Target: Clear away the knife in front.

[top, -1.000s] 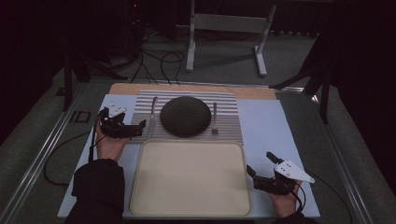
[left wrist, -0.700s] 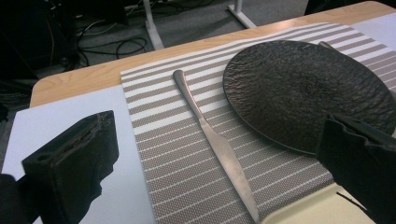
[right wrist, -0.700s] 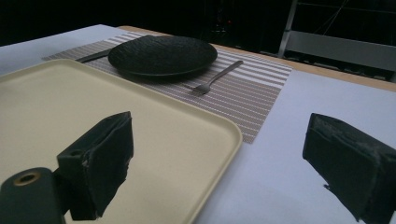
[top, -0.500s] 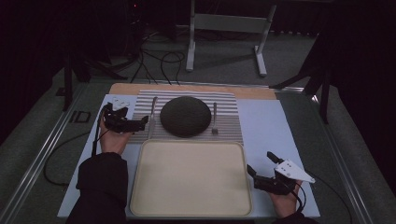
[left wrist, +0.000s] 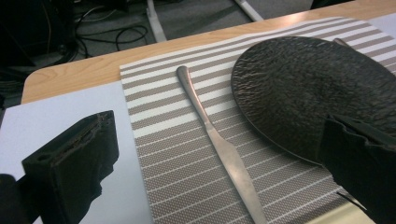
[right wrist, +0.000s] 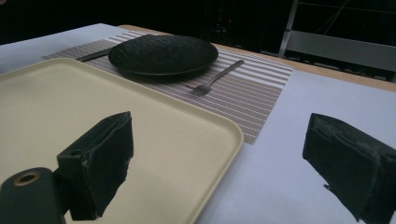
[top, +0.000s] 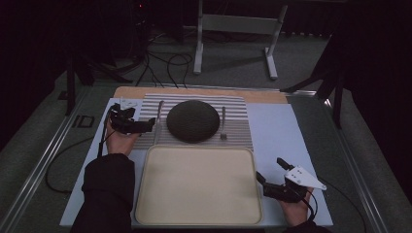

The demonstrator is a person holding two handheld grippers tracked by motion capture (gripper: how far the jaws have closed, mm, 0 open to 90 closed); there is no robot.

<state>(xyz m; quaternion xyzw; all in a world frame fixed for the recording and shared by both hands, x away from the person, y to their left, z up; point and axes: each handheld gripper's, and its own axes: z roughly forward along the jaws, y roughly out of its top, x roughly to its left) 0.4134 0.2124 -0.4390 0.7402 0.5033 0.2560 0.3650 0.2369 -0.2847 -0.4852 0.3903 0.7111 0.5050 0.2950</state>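
Gripper on our left (top: 145, 124) is hovering with its jaws wide apart and holding nothing, straddling the knife (left wrist: 217, 142) that is lying on the striped placemat (left wrist: 177, 154) just beside the dark plate (left wrist: 303, 88). We are keeping our right gripper (top: 272, 175) just as wide open and empty, low over the pale surface (right wrist: 275, 177) just beside the cream tray's (right wrist: 201, 140) corner, well apart from the fork (right wrist: 217, 77).

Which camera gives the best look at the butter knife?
The left gripper view: the butter knife lies close up on the striped placemat, lengthwise between the open tongs. In the high view it is a thin sliver; in the right gripper view, a dark strip behind the plate.
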